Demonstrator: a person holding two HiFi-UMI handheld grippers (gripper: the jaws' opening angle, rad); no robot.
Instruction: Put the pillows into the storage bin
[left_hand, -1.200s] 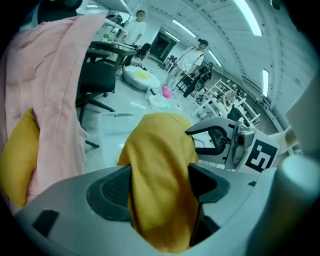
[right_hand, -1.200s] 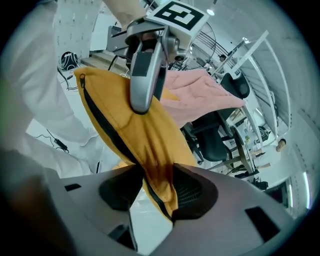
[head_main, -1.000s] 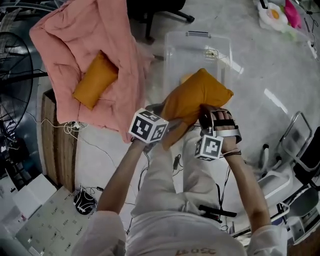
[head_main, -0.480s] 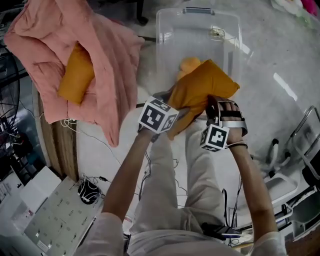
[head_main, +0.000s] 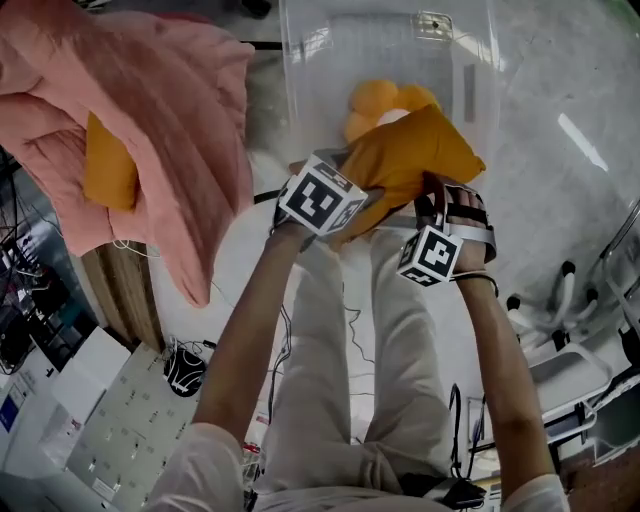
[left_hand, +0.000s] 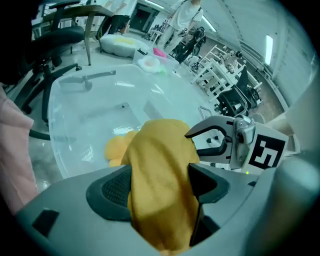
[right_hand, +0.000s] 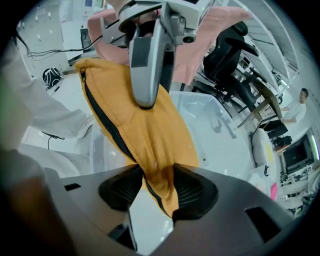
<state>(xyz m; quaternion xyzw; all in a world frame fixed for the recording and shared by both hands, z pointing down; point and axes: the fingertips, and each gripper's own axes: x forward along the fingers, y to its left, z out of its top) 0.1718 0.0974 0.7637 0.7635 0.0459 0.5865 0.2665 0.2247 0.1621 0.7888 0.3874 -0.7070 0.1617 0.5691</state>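
Gripping one mustard-orange fabric pillow (head_main: 415, 155) from both ends: left gripper (left_hand: 160, 187) jaws partly spread, clamped round a thick bunch of cloth; right gripper (right_hand: 159, 189) jaws narrower, pinching the zippered edge. The pillow hangs over the near rim of the clear plastic storage bin (head_main: 310, 60), at 12 o'clock from the hands. A second orange pillow (head_main: 372, 100) lies inside the bin. A third orange pillow (head_main: 108, 170) sits tucked in a pink quilted blanket (head_main: 180, 110) at 10 o'clock.

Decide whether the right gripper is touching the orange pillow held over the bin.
Touching. The right gripper view shows the right gripper pinching a fold of the pillow.
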